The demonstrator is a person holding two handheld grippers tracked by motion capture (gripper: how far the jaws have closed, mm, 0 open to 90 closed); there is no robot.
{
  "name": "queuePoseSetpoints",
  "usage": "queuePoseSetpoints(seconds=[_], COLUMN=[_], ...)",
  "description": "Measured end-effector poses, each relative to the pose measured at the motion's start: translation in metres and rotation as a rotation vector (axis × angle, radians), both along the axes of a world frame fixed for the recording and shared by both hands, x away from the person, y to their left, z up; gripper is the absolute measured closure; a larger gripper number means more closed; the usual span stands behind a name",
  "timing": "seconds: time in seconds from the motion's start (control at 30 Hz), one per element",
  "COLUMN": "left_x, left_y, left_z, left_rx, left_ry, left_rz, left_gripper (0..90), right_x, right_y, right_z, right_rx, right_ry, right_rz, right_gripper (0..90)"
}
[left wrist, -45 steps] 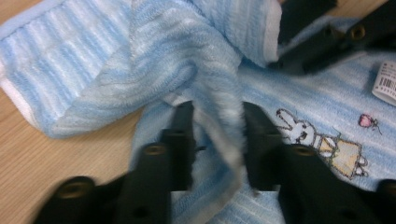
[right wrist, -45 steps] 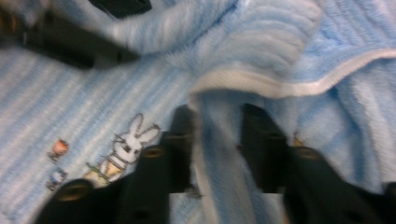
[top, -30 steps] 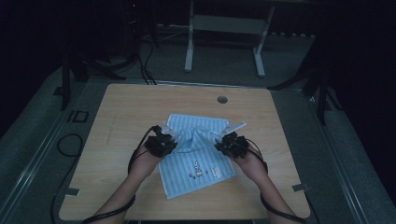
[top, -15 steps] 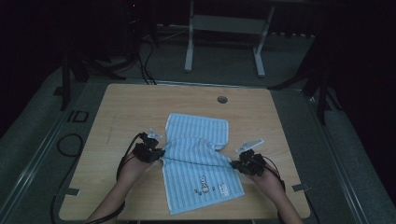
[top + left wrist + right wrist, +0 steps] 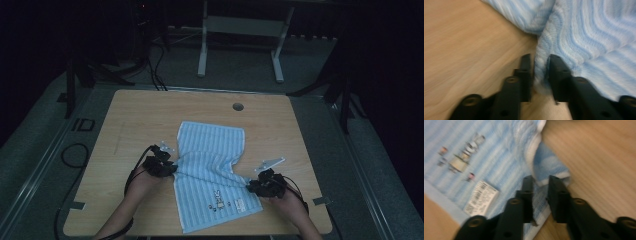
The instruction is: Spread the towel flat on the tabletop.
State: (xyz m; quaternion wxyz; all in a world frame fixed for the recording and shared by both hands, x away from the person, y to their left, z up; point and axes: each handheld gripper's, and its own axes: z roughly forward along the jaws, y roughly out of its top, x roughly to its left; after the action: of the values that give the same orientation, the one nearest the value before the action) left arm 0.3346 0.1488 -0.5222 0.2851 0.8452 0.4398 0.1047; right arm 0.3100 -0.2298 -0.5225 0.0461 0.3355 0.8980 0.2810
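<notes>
A blue striped towel [image 5: 212, 172] is lying half folded on the desk [image 5: 125, 120]. The left tool [image 5: 167, 166] and right tool [image 5: 255, 186] have just been opening, each with a towel edge loosely between its jaws. Backing straight off should keep the fold flat.

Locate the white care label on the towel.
In the high view the white label lies on the striped towel, near its front right corner, just left of the right gripper.
</notes>
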Motion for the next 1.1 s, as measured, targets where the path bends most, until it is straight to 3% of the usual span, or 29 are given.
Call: queuePoseSetpoints(seconds=[0.1, 0.13, 0.2, 0.23, 0.27, 0.37, 0.53, 0.6, 0.73, 0.93, 1.1], left_x=[-0.019, -0.022, -0.037, -0.037, -0.049, -0.064, -0.085, -0.088, -0.089, -0.093, -0.103], left_y=[0.001, 0.0, -0.01, -0.01, -0.022, -0.047, -0.084, -0.091, -0.099, -0.101, -0.105], left_z=[0.02, 0.022, 0.03, 0.03, 0.032, 0.022, 0.006, 0.003, -0.007, -0.014, -0.014], left_rx=[-0.023, -0.03, -0.027, -0.027, -0.056, -0.066, -0.026, -0.012, -0.01, 0.001, 0.001], left_ry=[-0.061, -0.062, -0.08, -0.08, -0.061, -0.026, 0.02, 0.018, 0.065, 0.087, 0.105], left_rz=[-0.011, -0.021, -0.072, -0.072, -0.14, -0.215, -0.343, -0.362, -0.396, -0.418, -0.471], left_gripper=[63.2, 63.4, 63.6, 67.4, 70.4, 84.2, 89.3, 89.3, 89.2, 89.3, 89.3], right_x=[0.002, 0.005, 0.011, 0.011, 0.018, 0.034, 0.07, 0.084, 0.105, 0.119, 0.13], right_y=[-0.006, -0.009, -0.01, -0.01, -0.009, 0.0, 0.035, 0.047, 0.064, 0.074, 0.071], right_z=[0.018, 0.029, 0.041, 0.041, 0.054, 0.058, 0.041, 0.031, 0.011, -0.008, -0.008], right_rx=[0.036, 0.043, 0.053, 0.053, 0.07, 0.086, 0.012, 0.003, -0.042, -0.104, -0.115], right_ry=[-0.023, -0.063, -0.091, -0.091, -0.134, -0.137, -0.132, -0.117, -0.073, -0.03, -0.033], right_rz=[-0.016, -0.031, -0.039, -0.039, -0.062, -0.061, -0.071, -0.075, -0.085, -0.099, -0.129], right_gripper=[68.7, 71.2, 73.1, 73.1, 86.5, 89.9, 89.9, 89.9, 89.9, 89.9, 89.9])
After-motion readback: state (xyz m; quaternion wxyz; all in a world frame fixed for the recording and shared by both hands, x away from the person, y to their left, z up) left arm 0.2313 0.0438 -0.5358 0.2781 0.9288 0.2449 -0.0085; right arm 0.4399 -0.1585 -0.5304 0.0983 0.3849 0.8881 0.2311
